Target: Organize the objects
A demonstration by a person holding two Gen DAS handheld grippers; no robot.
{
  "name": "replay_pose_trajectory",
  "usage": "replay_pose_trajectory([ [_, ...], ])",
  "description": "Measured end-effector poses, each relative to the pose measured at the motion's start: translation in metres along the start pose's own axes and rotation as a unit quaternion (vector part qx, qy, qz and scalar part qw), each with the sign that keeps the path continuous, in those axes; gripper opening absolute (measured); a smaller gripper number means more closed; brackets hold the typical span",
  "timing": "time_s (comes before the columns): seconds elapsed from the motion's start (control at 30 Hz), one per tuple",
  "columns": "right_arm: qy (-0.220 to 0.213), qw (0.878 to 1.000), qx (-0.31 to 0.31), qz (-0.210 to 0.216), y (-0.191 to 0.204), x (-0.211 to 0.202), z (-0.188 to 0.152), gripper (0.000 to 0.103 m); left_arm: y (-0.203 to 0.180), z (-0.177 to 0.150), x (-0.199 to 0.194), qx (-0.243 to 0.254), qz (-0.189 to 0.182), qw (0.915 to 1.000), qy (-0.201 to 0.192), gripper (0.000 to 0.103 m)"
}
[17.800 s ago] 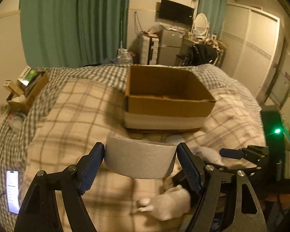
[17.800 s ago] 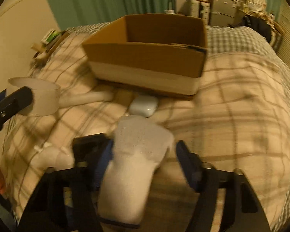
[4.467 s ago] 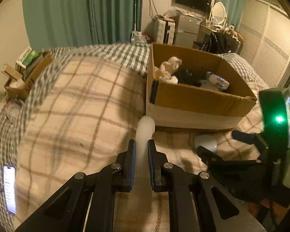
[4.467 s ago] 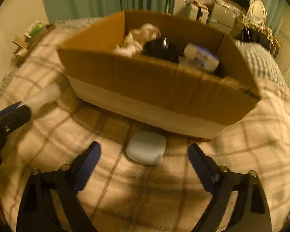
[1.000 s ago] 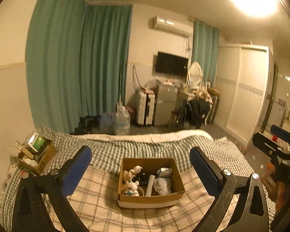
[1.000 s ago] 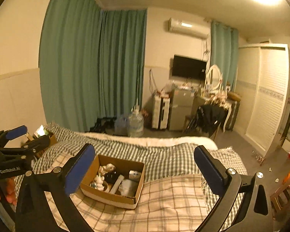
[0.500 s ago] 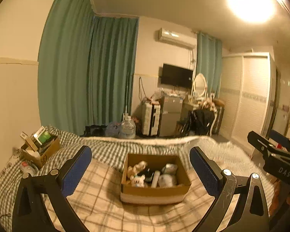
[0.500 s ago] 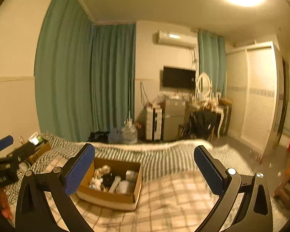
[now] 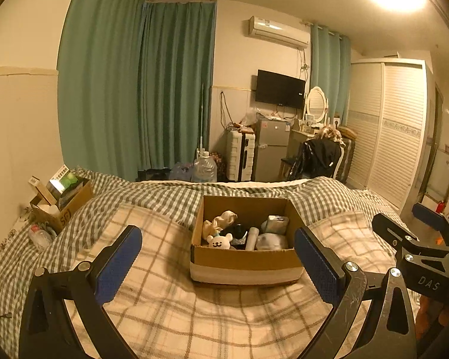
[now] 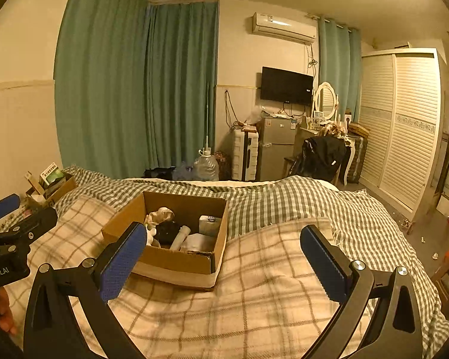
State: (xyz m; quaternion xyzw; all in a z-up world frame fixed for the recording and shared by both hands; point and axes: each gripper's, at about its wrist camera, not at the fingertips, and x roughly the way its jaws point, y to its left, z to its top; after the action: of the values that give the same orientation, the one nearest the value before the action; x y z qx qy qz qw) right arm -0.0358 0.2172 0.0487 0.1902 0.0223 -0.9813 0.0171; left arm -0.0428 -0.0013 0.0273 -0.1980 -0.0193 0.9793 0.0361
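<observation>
A cardboard box [image 9: 242,261] sits on the plaid blanket in the middle of the bed; it also shows in the right wrist view [image 10: 176,261]. Inside it lie a white plush toy [image 9: 219,241], a white tube [image 9: 251,234], a crumpled cloth [image 9: 223,218], a dark object and white items. My left gripper [image 9: 218,264] is open and empty, held back from the box. My right gripper [image 10: 224,261] is open and empty, to the right of the box. Each gripper shows at the edge of the other's view.
A plaid blanket [image 9: 176,308] covers the bed over a checked sheet [image 10: 284,200]. A small box of clutter [image 9: 61,200] sits at the bed's left edge. Beyond the bed stand a fridge [image 9: 269,149], a chair with a black jacket [image 9: 320,157], a water jug [image 9: 205,169] and a wardrobe [image 9: 395,131].
Both grippers have drawn a little nearer to the bed and tilted down; the box looks larger and lower. Both stay open and empty.
</observation>
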Motion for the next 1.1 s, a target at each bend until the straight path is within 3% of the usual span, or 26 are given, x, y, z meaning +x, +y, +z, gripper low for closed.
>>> replay_pose_trajectory([
  [1.1,0.014,1.000,-0.001,0.001,0.0044,0.0037,-0.0026,0.103,-0.0014,-0.0061,0.0019,0.005,0.013,0.9998,0.013,0.103],
])
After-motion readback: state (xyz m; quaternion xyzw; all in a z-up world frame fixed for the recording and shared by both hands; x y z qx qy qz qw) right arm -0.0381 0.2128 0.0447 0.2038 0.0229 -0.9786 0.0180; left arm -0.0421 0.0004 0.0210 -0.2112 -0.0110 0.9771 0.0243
